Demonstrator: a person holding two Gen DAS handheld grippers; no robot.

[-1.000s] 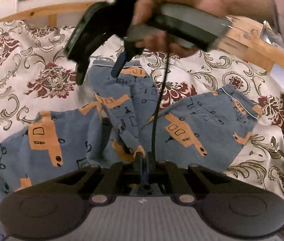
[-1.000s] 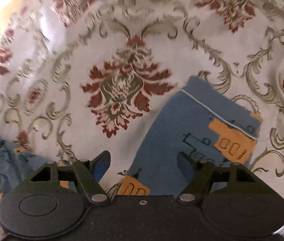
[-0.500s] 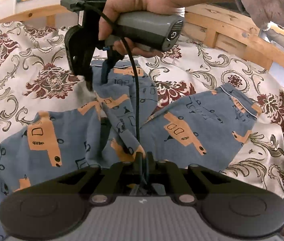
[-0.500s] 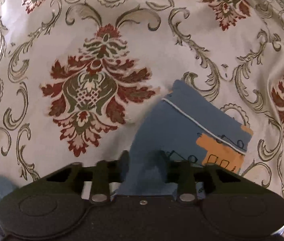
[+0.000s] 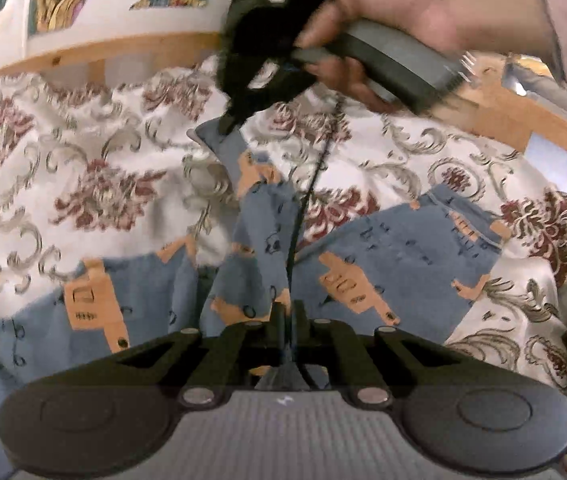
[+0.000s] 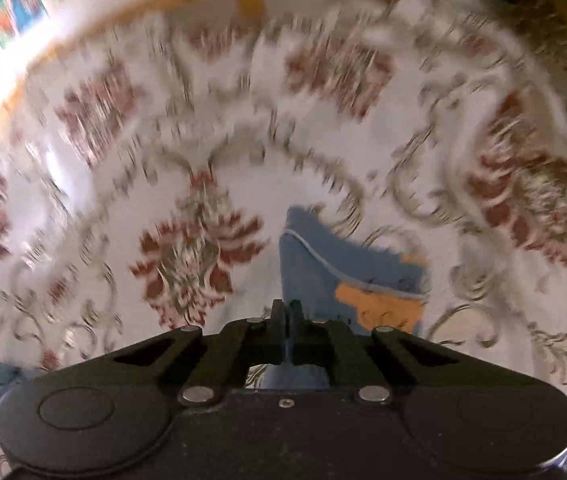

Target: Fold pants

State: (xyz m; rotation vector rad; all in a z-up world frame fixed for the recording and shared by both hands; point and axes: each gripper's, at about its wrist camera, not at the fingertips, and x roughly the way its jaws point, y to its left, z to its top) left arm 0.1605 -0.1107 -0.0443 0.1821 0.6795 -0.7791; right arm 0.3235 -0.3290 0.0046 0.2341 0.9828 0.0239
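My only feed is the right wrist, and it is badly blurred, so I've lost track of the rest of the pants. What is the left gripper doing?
Observer: The left gripper is shut on the pants near their middle.
Operator: Where does the leg I hold run?
Observer: That leg stretches as a narrow strip from the right gripper down to the left one.
Operator: And the other leg?
Observer: The other leg lies spread flat on the bedspread, apart from both grippers.
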